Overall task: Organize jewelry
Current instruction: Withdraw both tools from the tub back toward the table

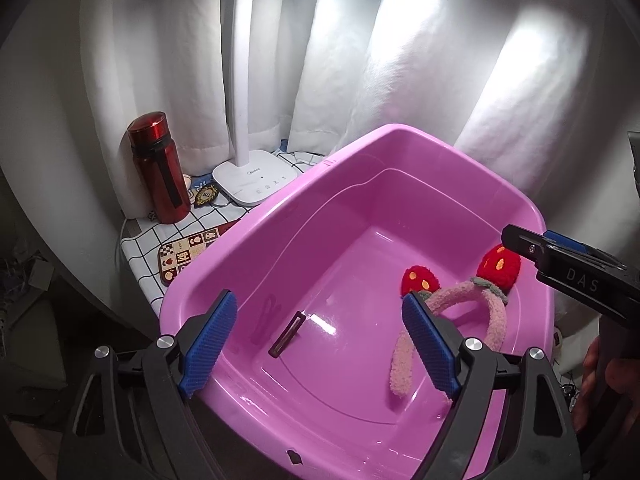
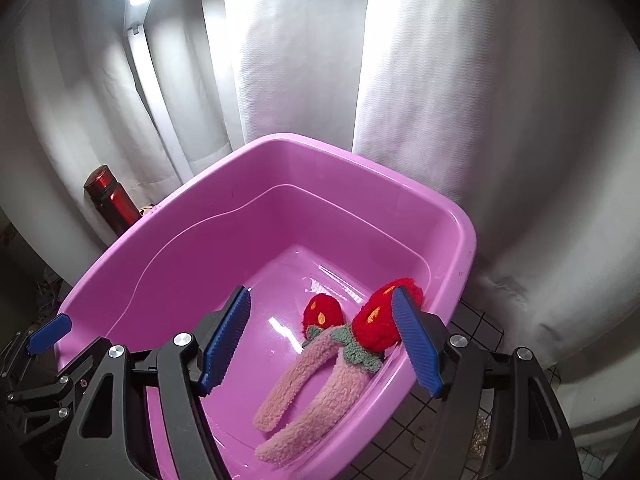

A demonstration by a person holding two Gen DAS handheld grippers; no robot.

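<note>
Pink plush headband (image 2: 320,376) w/ two red strawberry pom-poms lay in the purple tub (image 2: 208,216), on the floor of it toward the R wall; long axis ran from the open ends nearest the R tool up to the strawberries at the far end, one berry leaning on the tub's R wall.

R tool (image 2: 320,344) hung directly over the band, released, nothing between the pads; band sat under the gap, closer to the R pad (image 2: 416,344); so R hand was plainly the nearer one; any regrasp looked like a short drop down-and-fwd, my est.

L tool (image 1: 320,344) also released & empty, over the tub's L half; below its gap a small dark hair clip (image 1: 287,334) lay flat on the tub floor, long axis slanting up-right, well apart from the band; a faint purple item (image 1: 266,316) beside it, too dim to ID.

Surroundings: tub on a grid-pattern cloth over the bench (image 1: 168,236); red bottle (image 1: 159,168), white lamp base (image 1: 256,184), patterned card/case (image 1: 188,252) behind-left of tub, all outside it; white curtain behind.

In the way: only the tub's rim & R wall, crowding the R pad.
</note>
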